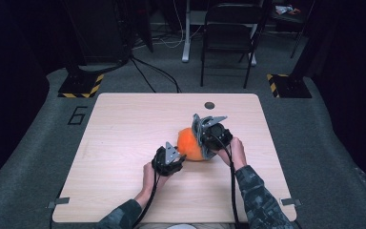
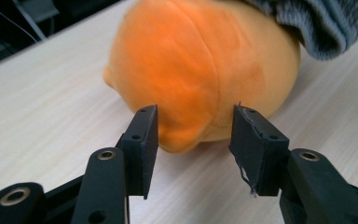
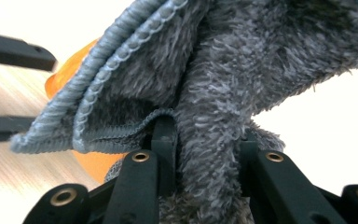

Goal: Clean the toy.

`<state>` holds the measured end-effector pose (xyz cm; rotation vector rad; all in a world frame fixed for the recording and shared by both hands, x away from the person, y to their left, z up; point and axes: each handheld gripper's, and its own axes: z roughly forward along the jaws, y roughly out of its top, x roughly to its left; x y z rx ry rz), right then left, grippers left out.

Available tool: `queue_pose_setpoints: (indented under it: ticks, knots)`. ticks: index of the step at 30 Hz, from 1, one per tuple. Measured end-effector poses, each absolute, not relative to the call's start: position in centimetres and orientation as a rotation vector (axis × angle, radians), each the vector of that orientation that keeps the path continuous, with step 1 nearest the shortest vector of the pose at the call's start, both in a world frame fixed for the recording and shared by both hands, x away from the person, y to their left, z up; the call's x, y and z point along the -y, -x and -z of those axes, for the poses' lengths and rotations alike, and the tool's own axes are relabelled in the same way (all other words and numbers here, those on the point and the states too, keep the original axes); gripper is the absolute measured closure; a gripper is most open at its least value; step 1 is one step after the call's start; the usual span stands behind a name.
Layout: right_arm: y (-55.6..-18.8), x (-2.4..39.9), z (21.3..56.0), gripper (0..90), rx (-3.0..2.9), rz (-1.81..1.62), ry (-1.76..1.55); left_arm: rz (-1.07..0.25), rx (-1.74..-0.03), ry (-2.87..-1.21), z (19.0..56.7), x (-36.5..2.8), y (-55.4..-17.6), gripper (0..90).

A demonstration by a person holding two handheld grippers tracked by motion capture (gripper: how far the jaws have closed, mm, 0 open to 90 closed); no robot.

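Note:
An orange plush toy [image 1: 189,143] lies near the middle of the wooden table [image 1: 124,124]. In the left gripper view its rounded body [image 2: 200,70] is close ahead, with a grey fuzzy cloth [image 2: 326,23] draped over its far upper side. My left gripper [image 2: 193,135] is open, its jaws on either side of a low bulge of the toy. My right gripper [image 3: 209,140] is shut on a fold of the grey cloth [image 3: 242,70], with the orange toy [image 3: 93,163] just behind it. In the high view the left gripper [image 1: 171,157] sits at the toy's near left, the right gripper [image 1: 208,136] at its right.
A small dark round hole [image 1: 209,105] marks the table's far side. Beyond the table stand a folding chair [image 1: 228,33], cables and two yellow-and-black striped bases [image 1: 81,86]. Bare tabletop spreads to the left and right of the hands.

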<state>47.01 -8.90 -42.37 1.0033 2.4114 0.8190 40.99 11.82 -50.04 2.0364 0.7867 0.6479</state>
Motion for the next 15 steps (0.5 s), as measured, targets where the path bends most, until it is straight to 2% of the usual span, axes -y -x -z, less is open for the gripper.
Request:
queue_pose_setpoints:
  ticks: [1, 6, 15]
  knots:
    - [-47.1, 8.9, 42.4, 70.1, -2.418, -0.826, -0.999, -0.645, -0.783, -2.045, 50.3, -11.7, -41.1, 53.2]
    - [-46.8, 8.5, 42.3, 70.0, -2.422, -0.817, -1.018, -0.613, -0.797, -2.011, 50.4, -12.2, -41.2, 73.2]
    - [-44.8, 6.9, 39.8, 70.1, -2.377, -0.969, -0.9, -0.61, -0.728, -1.975, 49.2, -12.3, -40.7, 84.3]
